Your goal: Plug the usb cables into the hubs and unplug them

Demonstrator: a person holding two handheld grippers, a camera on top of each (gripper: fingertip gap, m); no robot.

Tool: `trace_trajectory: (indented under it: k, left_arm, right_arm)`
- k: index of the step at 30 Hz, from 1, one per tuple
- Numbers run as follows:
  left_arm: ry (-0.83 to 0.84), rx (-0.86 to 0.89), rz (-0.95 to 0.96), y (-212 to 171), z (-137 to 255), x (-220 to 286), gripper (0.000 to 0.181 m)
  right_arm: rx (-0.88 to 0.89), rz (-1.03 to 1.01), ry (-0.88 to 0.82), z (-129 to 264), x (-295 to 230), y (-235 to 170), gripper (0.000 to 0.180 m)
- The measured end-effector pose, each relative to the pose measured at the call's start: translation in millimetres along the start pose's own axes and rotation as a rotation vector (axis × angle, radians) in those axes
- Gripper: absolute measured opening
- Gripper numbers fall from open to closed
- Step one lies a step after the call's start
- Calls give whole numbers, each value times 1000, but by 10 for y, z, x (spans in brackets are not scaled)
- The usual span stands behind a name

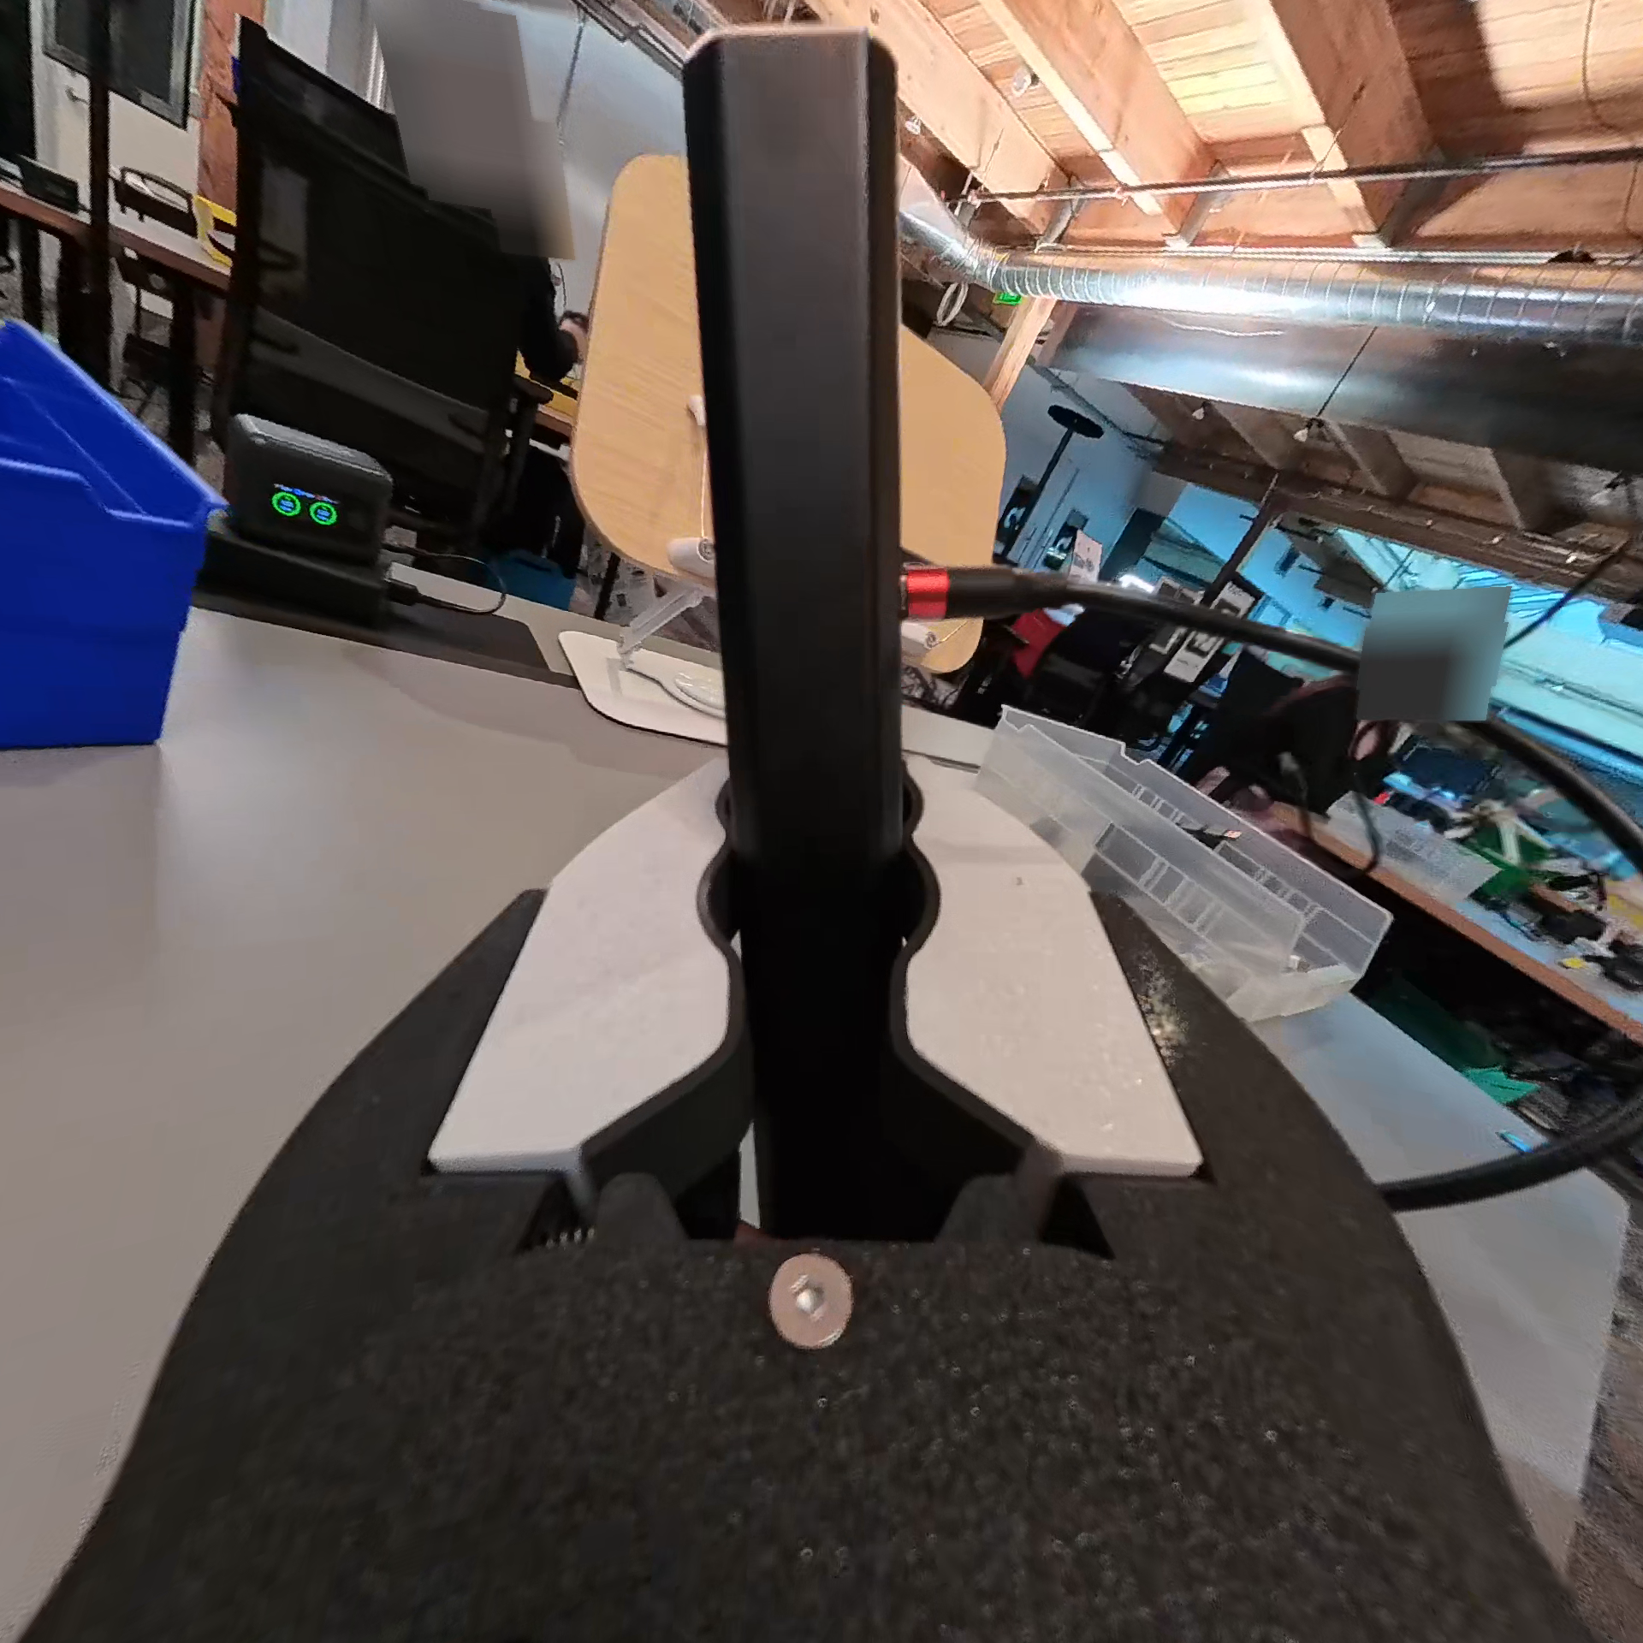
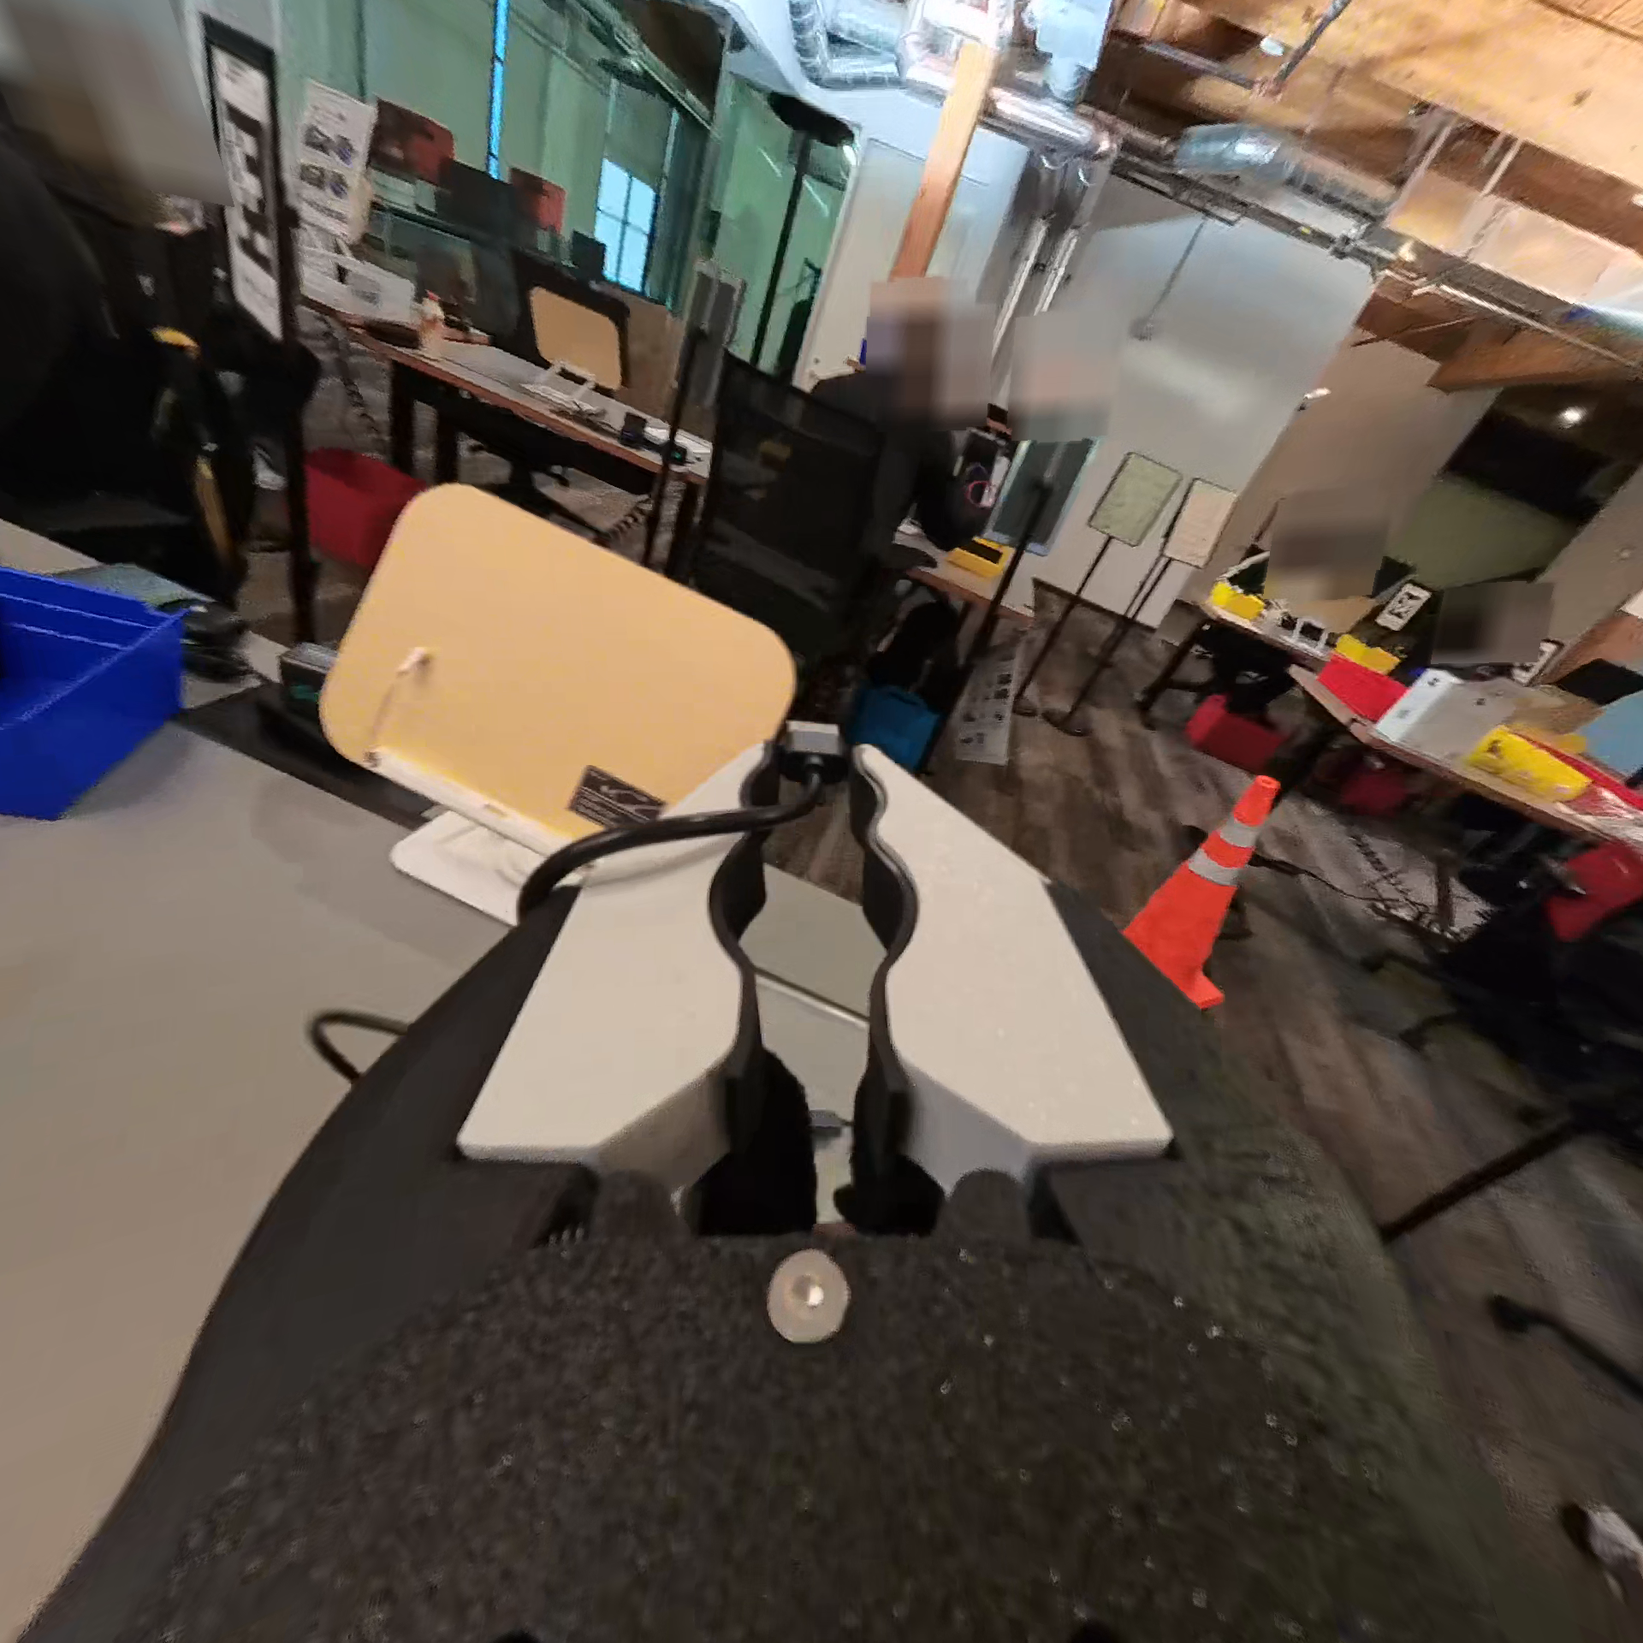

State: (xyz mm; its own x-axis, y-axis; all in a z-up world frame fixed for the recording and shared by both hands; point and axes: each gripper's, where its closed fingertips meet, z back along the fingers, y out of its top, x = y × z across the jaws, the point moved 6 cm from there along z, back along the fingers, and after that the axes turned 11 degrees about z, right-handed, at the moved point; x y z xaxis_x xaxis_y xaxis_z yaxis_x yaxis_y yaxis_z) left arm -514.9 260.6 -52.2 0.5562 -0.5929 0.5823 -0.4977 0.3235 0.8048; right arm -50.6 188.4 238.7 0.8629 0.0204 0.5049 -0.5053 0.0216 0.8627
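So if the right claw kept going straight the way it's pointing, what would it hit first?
Probably nothing close. The right claw, shut on a USB plug, points past the table edge toward open floor and a black mesh chair farther off. Depth is unclear.

A long black hub (image 1: 796, 533) stands straight up, above the grey table. A black cable (image 1: 1200, 622) with a red ring on its plug goes into the hub's right side. Another thin black cable (image 2: 649, 840) has a small grey plug (image 2: 813, 738) that sticks up and bends left.
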Motion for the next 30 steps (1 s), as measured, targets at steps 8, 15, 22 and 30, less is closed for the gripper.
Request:
trace_trajectory:
  k: [8,15,22,30]
  left_arm:
    - [-27,32,-25,27,37,77,30]
    - [-41,16,-30,-23,0,110,30]
    - [-32,2,-56,-61,-30,104,30]
    - [-94,-18,-75,-115,-65,179,30]
  right_arm:
    - [-115,62,-127,-156,489,-344,15]
    - [-271,55,-121,-491,413,-1158,15]
    - [-589,-11,120,-735,-215,-2241,14]
    - [-1022,-54,433,-676,-1042,-3305,15]
